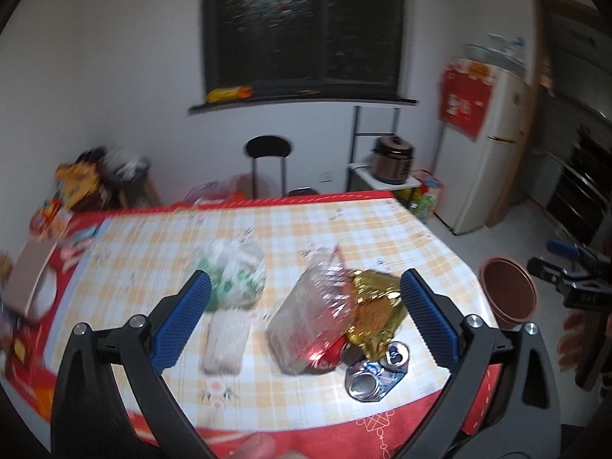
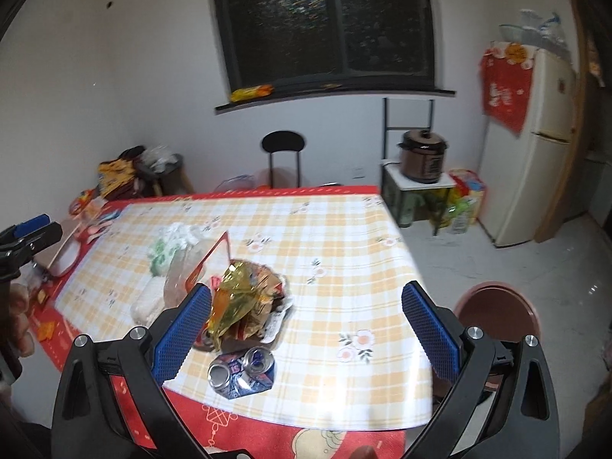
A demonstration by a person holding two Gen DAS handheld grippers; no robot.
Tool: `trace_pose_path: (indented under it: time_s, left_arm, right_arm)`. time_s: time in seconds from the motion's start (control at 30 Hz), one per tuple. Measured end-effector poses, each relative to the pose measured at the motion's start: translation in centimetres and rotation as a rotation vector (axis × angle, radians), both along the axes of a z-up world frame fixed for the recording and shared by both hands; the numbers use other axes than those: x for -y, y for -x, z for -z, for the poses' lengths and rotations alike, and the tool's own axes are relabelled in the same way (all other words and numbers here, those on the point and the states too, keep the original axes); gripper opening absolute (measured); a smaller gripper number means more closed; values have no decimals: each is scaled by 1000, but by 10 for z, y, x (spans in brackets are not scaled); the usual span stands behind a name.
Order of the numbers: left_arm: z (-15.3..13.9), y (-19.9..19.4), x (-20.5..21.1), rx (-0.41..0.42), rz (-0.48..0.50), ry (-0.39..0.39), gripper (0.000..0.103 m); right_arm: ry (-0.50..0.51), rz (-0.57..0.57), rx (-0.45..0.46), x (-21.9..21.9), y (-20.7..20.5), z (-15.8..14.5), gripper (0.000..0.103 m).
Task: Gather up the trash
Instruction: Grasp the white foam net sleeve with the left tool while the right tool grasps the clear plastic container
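Observation:
Trash lies on the checked tablecloth [image 1: 306, 222]: a crushed blue can [image 1: 376, 373] near the front edge, a gold foil wrapper [image 1: 376, 306], a clear plastic bag [image 1: 313, 313] over a red can [image 1: 329, 355], a white foam piece [image 1: 225, 338] and a green-white plastic bag [image 1: 233, 275]. My left gripper [image 1: 306, 317] is open above them, holding nothing. My right gripper [image 2: 306, 329] is open and empty above the crushed can [image 2: 241, 373] and gold wrapper [image 2: 241, 302]. A brown bin [image 2: 497, 311] stands on the floor right of the table; it also shows in the left wrist view [image 1: 508, 290].
Boxes and packets crowd the table's left end [image 1: 34, 275]. A black stool [image 2: 283, 153] stands behind the table. A rice cooker [image 2: 422, 157] sits on a small stand, and a fridge [image 2: 535, 145] stands at the right. White floor lies right of the table.

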State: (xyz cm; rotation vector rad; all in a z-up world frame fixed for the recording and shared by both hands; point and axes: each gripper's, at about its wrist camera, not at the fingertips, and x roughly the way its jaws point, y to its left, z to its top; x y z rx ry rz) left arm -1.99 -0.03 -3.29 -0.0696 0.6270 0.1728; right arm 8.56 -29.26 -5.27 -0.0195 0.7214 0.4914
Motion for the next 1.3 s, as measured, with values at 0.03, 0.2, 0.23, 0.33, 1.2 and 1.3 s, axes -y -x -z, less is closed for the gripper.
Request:
trace_pose_path:
  time_s: [0.03, 0.2, 0.23, 0.33, 1.2, 1.3]
  left_arm:
    - [5, 5, -4, -2, -32, 3, 97]
    - [26, 26, -23, -31, -145, 24, 97]
    - [30, 31, -28, -40, -160, 35, 97]
    - [40, 42, -42, -65, -181, 44, 97]
    - [202, -64, -169, -350, 55, 248, 86]
    - [231, -81, -173, -401, 85, 262, 86]
  right_arm:
    - [-8, -23, -9, -1, -1, 5, 98]
    - [-26, -107, -62, -15, -9, 24, 98]
    - [-23, -117, -65, -20, -10, 26, 98]
    - [7, -137, -51, -39, -10, 29, 98]
    - [56, -12, -197, -167, -17, 45, 98]
    - [68, 20, -210, -174, -16, 49, 98]
